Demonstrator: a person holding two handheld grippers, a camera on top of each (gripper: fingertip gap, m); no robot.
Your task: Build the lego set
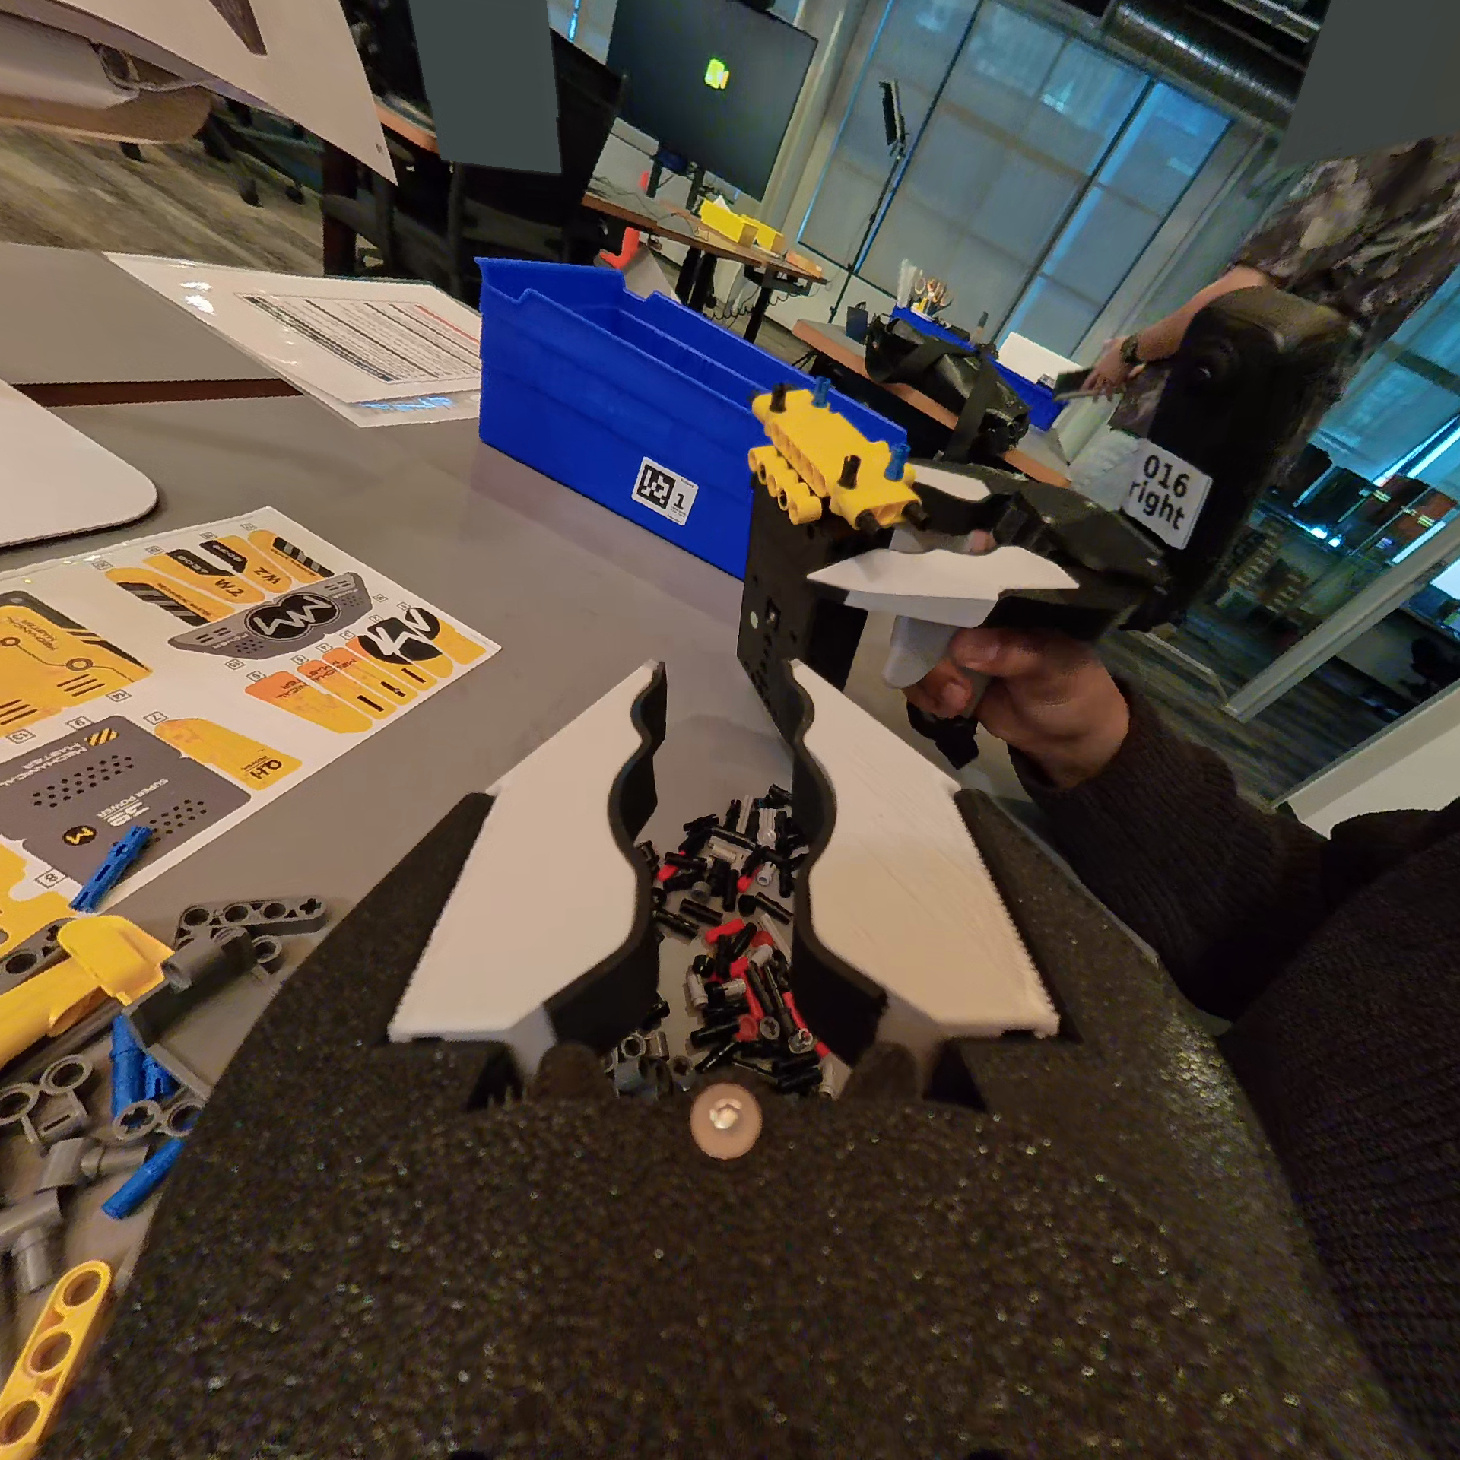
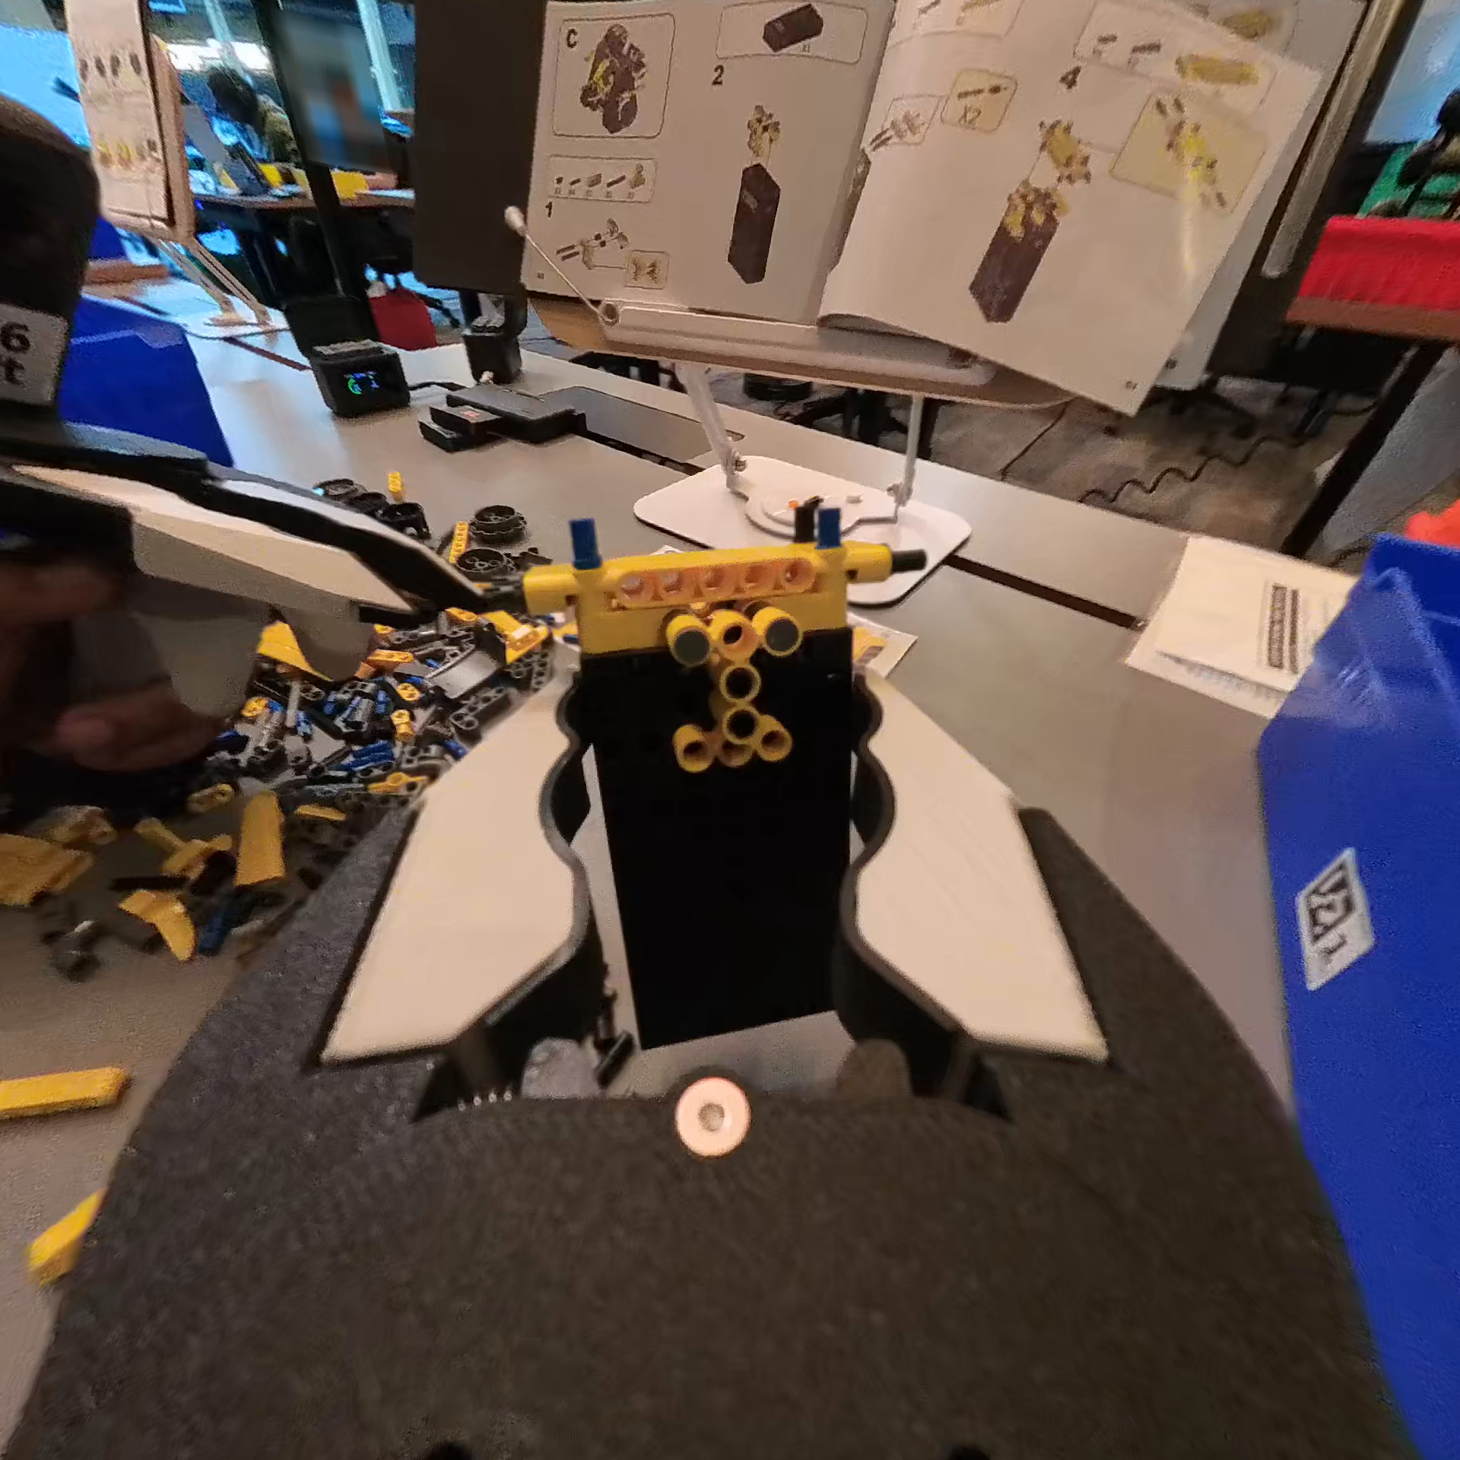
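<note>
Assembly, black block (image 2: 715, 853) with yellow beam cluster (image 2: 711, 608) on top: we log it clamped between the fingers (image 2: 474, 893) of the right gripper (image 2: 715, 790), held upright above the grey table (image 2: 1066, 711). Its long axis runs up and down, along the fingers, with the yellow beams, blue pins and black pins at the far end.

Left gripper (image 1: 727, 758): fingers (image 1: 553, 853) apart and holding nothing. In its own view the black block stands just past its right fingertip; we cannot tell whether they touch. In the right wrist view its tip reaches in from the left and ends just beside the left end of the yellow beam. We judge the left gripper to be the free one, and the beam's side pins face it.

Small pins (image 1: 735, 940), black, red and grey: a heap on the table, seen between the left gripper's open fingers.

Loose parts (image 2: 261, 758), yellow, black, blue and grey: spread over the table on the left side of the right wrist view.

Sticker sheet (image 1: 261, 632): flat on the table beside the loose parts.

Blue bin (image 1: 632, 411): on the table beyond the assembly, a square marker tag on its wall.

Instruction booklet (image 2: 869, 174): open on a white stand (image 2: 798, 513) toward the table's far edge.

Printed sheet (image 1: 348, 332): flat near the bin.

Hand (image 1: 1019, 679) with dark sleeve: gripping the right gripper's handle.
</note>
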